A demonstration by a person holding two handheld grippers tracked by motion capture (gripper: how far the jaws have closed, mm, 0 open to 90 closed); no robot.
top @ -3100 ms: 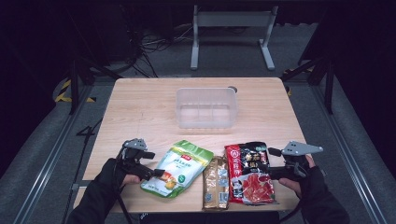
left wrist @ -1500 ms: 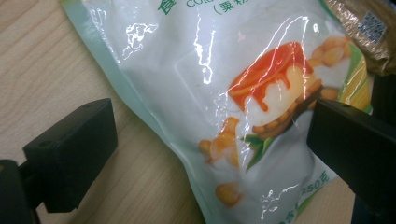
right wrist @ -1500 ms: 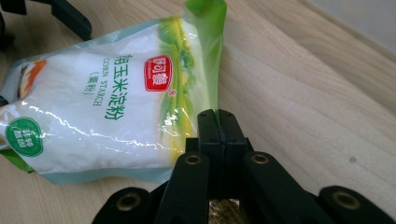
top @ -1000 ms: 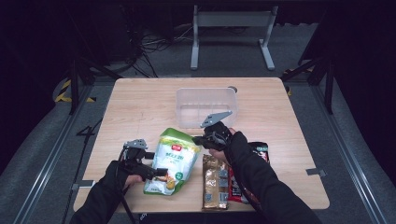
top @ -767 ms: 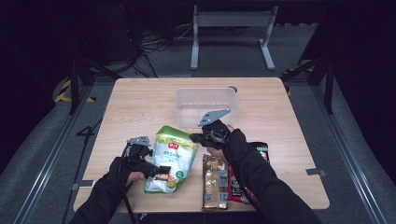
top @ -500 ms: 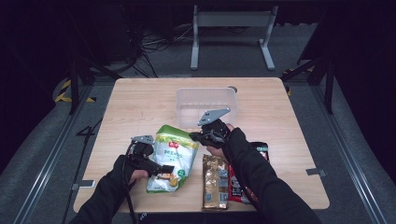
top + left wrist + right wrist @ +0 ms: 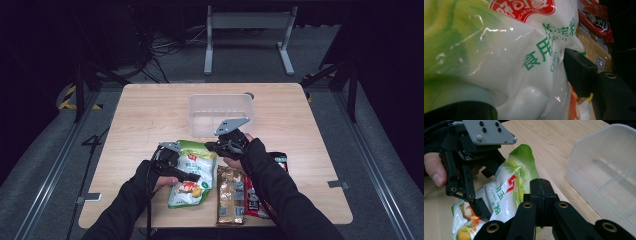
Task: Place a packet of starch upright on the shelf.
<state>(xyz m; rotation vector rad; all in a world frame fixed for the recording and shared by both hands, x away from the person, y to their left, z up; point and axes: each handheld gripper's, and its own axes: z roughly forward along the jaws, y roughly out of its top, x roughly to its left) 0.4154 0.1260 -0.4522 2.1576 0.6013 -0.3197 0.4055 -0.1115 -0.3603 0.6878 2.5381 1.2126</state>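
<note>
Both tongs grip green starch bag point(image 7: 192, 170): left tongs point(image 7: 176, 169) clamp its 9 o'clock side, right tongs point(image 7: 540, 192) pinch top edge shut. Two-point hold likely to lift floppy bag toward clear bin point(image 7: 220, 114) at 12 o'clock.

Your right forearm covers most of the red snack bag point(image 7: 278, 161) at 5 o'clock on the table. In the left gripper view the corn starch bag point(image 7: 519, 62) runs past every edge, its near green part blurred, and hides one jaw's tip
</note>
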